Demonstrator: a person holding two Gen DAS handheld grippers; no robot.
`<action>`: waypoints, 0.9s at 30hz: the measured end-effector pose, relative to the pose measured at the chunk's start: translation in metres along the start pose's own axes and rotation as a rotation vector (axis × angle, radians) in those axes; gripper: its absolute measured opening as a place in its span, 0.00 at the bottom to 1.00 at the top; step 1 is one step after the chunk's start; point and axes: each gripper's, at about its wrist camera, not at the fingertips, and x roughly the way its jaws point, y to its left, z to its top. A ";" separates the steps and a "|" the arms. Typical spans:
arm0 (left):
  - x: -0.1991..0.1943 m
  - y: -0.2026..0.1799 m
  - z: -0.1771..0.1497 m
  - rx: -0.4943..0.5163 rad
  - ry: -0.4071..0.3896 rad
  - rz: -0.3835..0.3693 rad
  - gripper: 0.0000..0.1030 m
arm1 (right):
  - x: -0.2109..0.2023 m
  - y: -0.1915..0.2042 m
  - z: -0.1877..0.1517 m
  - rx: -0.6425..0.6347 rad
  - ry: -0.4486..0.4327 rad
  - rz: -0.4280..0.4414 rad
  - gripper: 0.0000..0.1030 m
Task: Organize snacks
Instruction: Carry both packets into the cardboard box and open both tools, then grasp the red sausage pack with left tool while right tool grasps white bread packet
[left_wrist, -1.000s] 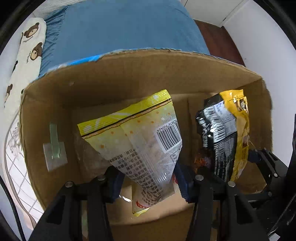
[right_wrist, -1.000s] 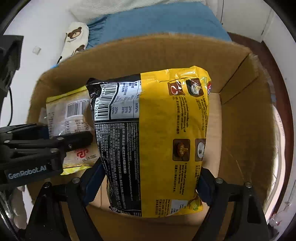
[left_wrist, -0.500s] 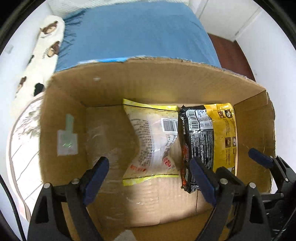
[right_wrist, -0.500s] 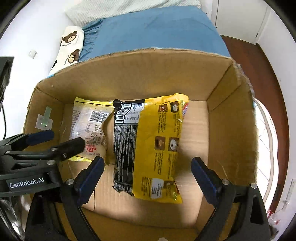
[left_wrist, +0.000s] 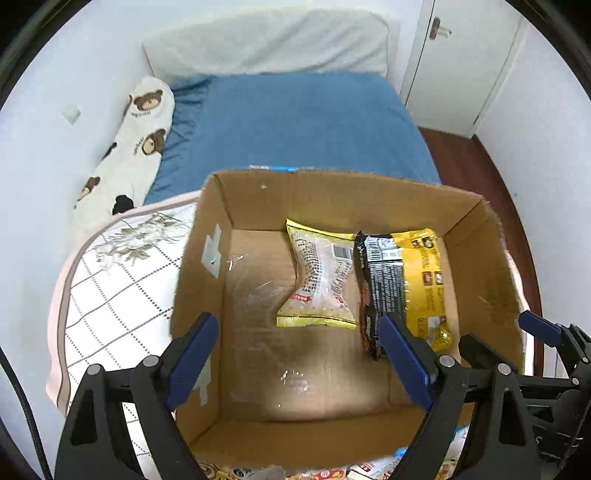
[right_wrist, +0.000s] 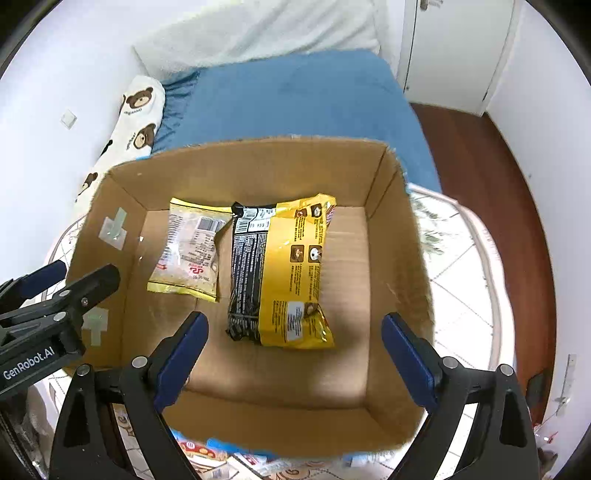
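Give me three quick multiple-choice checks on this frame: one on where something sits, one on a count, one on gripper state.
1. Where does the yellow-and-black packet lie relative to the pale yellow packet?
A. On top of it
B. To its right in the right wrist view, on the box floor
C. Outside the box

2. How many packets lie in the cardboard box?
A. One
B. Two
C. Four

3. What is the state of the right gripper?
A. Open, nothing between its fingers
B. Shut on the yellow-and-black packet
C. Shut on the box wall

Answers: 1 B, the two lie side by side on the box floor. 2 B, only those two show inside. 3 A, its jaws stand wide apart above the box, having just been opening, and the packet lies below, free of them.
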 end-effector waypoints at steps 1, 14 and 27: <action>-0.007 0.001 -0.002 -0.001 -0.013 0.000 0.87 | -0.007 0.000 -0.003 0.002 -0.012 -0.001 0.94; -0.073 0.010 -0.045 -0.017 -0.114 -0.011 0.87 | -0.084 0.008 -0.055 0.034 -0.119 0.018 0.94; -0.027 0.046 -0.188 -0.072 0.113 0.081 0.87 | -0.028 0.020 -0.187 0.130 0.151 0.128 0.94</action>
